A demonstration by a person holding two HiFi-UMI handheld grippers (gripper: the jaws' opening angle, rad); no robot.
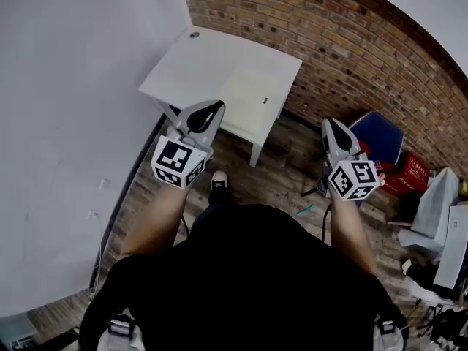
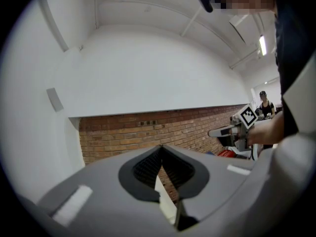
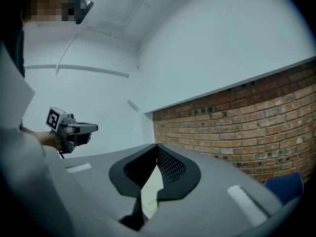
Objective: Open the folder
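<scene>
A: Jaws?
B: The left gripper [image 2: 161, 146] and the right gripper [image 3: 156, 144] are both pressed together, empty, in mid-air.
A: Around them?
B: A white table [image 1: 197, 61] in a corner, a brick wall [image 1: 351, 42] behind it, a wooden floor [image 1: 285, 174].
A: The folder [image 1: 248, 97]?
B: Pale yellow, closed, lying flat on the table, well apart from both.

Locate folder [image 1: 247, 97] on white table [image 1: 194, 64], lying flat on the end nearer the brick wall [image 1: 351, 50]. Identify by plain pale yellow-green cover, roughly square, with one small dark mark near the right edge. Read as closed, with cover down flat.
</scene>
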